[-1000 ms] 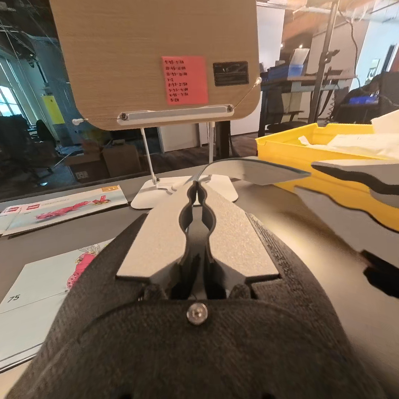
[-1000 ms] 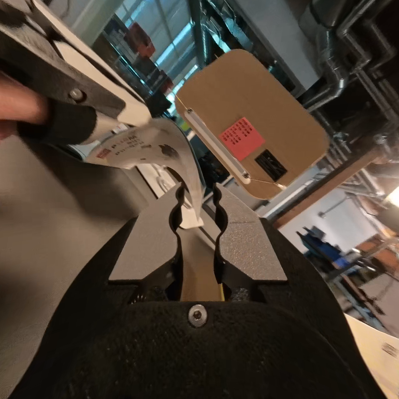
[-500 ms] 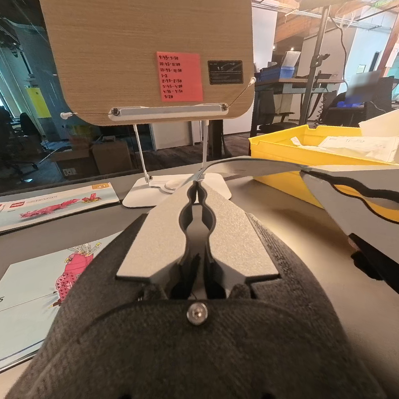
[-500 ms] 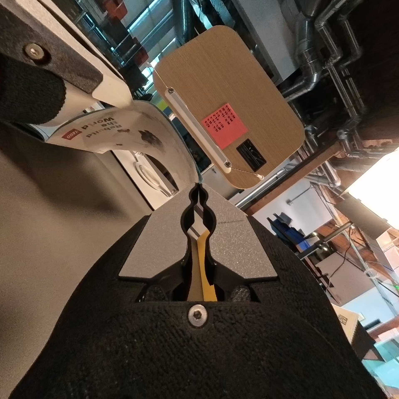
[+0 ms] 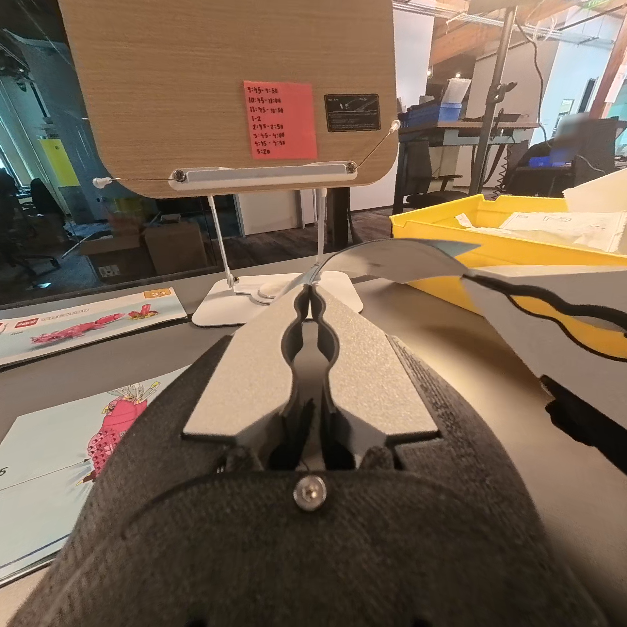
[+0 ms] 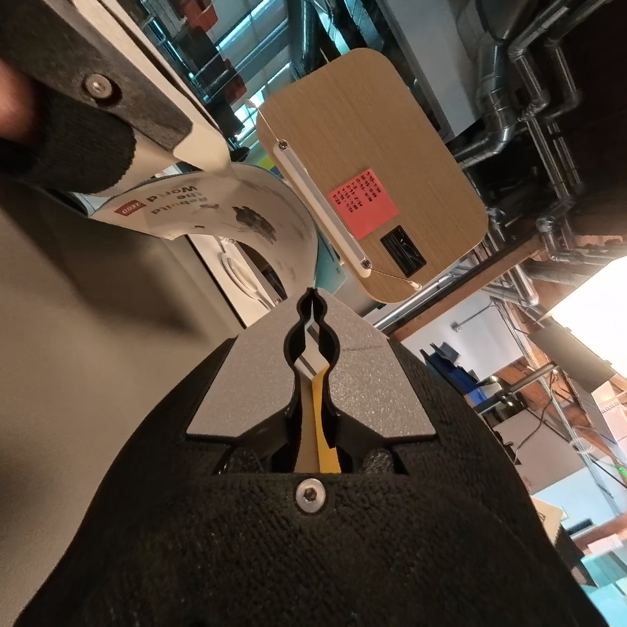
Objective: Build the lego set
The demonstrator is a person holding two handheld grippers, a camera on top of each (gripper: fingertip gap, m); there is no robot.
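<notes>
Table (image 5: pixel 458 339): grey, carrying everything below.
Book stand (image 5: pixel 203 84): wooden board on a white base, straight ahead of both tools.
Yellow tray (image 5: pixel 509 251): to my right, papers inside.
Instruction booklet (image 5: pixel 400 261): off the table, bowed into an arch between my tools.
Left tool (image 5: pixel 309 288): closed, pads pinching one end of the booklet.
Right tool (image 6: pixel 311 291): closed, gripping the other end.
Handling, as I judged it: firm pinches, ends moved together, bow kept gentle to avoid creasing.
</notes>
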